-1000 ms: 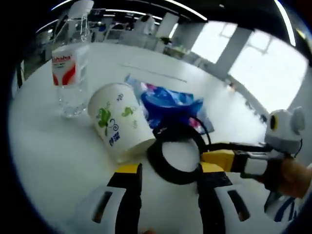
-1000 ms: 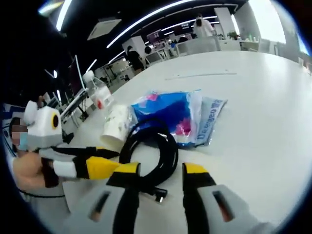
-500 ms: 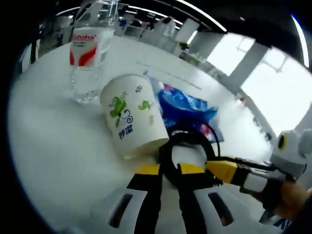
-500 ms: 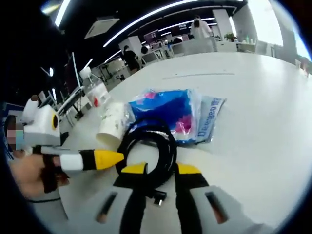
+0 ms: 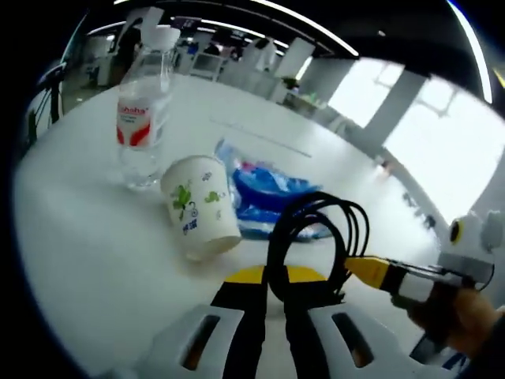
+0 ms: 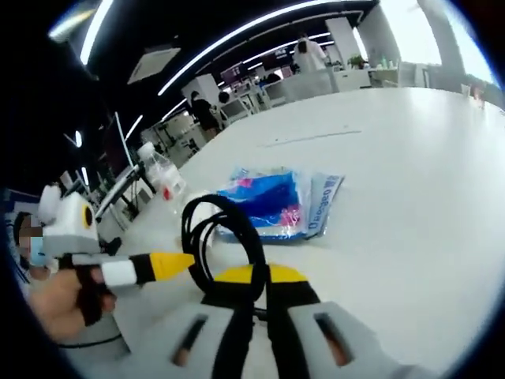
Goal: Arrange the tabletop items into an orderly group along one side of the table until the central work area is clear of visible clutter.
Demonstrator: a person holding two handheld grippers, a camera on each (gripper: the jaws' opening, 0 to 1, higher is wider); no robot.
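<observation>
Cable first: in the left gripper view the black coil stands up off the white table, and the left gripper has its yellow-tipped jaws pinched on the bottom of the loop. The other gripper's yellow tip pokes in from the right, beside the loops, with a hand behind it. Past the coil sit a paper cup lying tilted on its side, a blue plastic packet just behind it, and a water bottle upright further back toward the far-left edge.

My worry here is that the coil is only caught at one spot, so the loops could spring apart or sag and drag across the cup, which looks like it'd roll easily. The bottle is near enough to get clipped too.

Right gripper view: the right gripper is clamped shut on the same cable, loop rising above the jaws. The left gripper's yellow tip comes in from the left. The packet lies flat mid-table.

Hard to tell: both pairs of jaws seem to pinch the coil, but who carries the weight isn't clear. The cup is mostly hidden behind the loop here, and the bottle is a small blur.
</observation>
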